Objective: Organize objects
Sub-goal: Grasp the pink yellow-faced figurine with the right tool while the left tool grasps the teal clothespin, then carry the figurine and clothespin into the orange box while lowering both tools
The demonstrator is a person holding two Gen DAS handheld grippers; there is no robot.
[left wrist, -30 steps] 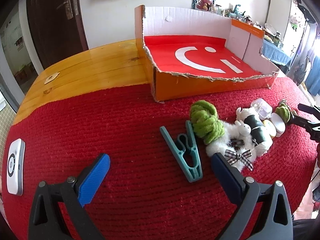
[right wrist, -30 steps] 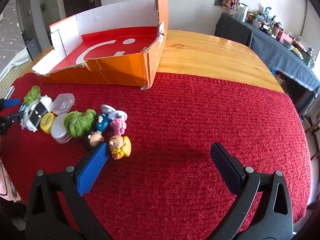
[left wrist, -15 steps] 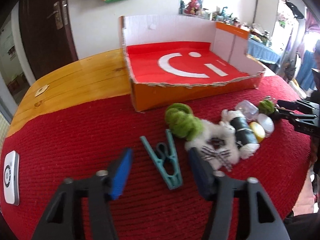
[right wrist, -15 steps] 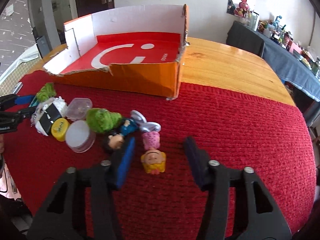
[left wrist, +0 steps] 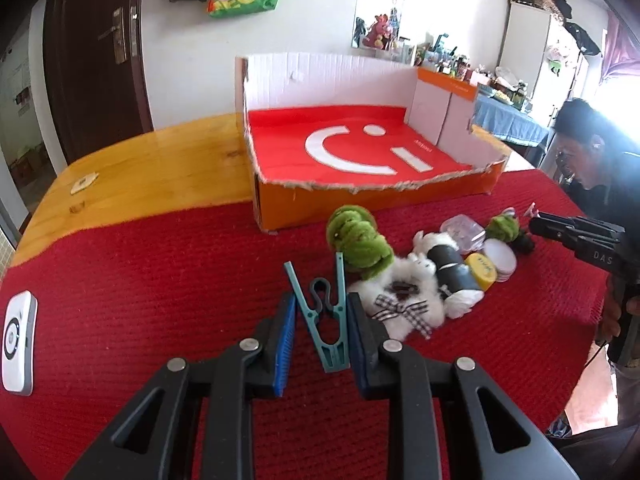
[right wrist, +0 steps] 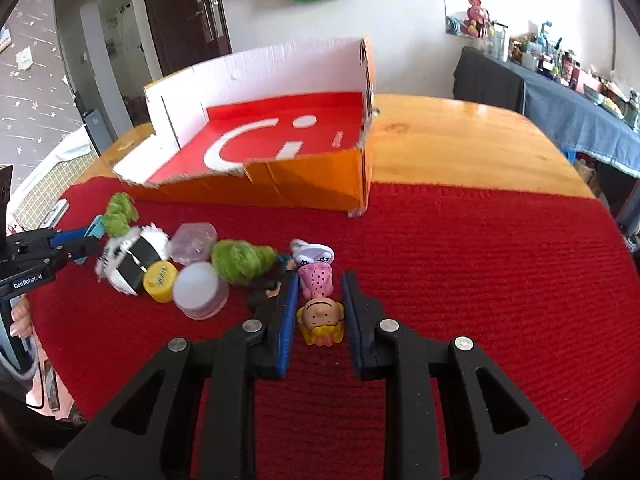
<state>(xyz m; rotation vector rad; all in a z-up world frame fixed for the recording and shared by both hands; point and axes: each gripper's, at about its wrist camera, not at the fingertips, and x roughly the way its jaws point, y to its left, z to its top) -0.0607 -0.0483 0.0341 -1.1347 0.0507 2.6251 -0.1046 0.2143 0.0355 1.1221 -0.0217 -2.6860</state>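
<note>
The left gripper point(left wrist: 322, 334) has its blue-padded fingers point(left wrist: 285, 344) narrowed around the teal clothespin point(left wrist: 325, 322), which lies flat on the red cloth point(left wrist: 160, 280); whether the pads touch it I cannot tell. The right gripper point(right wrist: 320, 318) likewise brackets a small blonde doll figure point(right wrist: 322, 320), lying on the cloth with a slim gap on either side. Just beyond sits the clutter (green yarn ball point(left wrist: 356, 242), white plush toy point(left wrist: 404, 300), yellow cap point(left wrist: 482, 274), clear case point(left wrist: 462, 232)). Farther back on the tabletop point(left wrist: 152, 168), the torn orange cardboard box point(left wrist: 360, 152) stands open.
</note>
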